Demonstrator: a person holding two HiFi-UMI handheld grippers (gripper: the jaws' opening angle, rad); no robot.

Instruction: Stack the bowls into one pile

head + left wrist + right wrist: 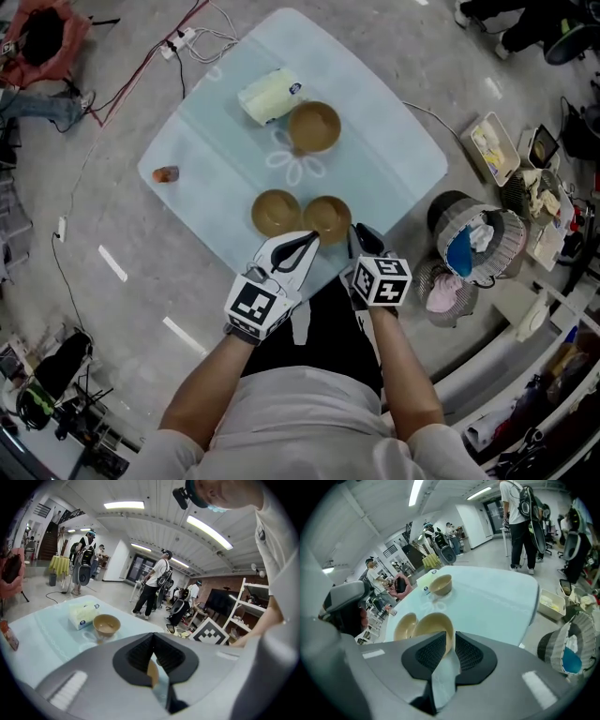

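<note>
Three tan bowls are on the pale blue table [403, 159]. The far bowl [314, 127] [106, 625] [441, 584] stands alone near the middle. Two near bowls sit side by side by the front edge, the left one [277, 212] [405, 626] and the right one [327, 218] [435, 625]. My right gripper [359, 236] [450, 641] is shut on the near rim of the right bowl. My left gripper [309, 240] [152, 641] is at that bowl's near left rim. Its jaws are together at the tips, and a sliver of bowl [151, 672] shows through the gap beneath.
A white tissue pack [270, 94] [82, 615] lies just left of the far bowl. A small red object [166, 174] sits at the table's left corner. Baskets [478, 239] stand on the floor to the right, and cables [141, 66] run to the upper left. Several people stand in the background.
</note>
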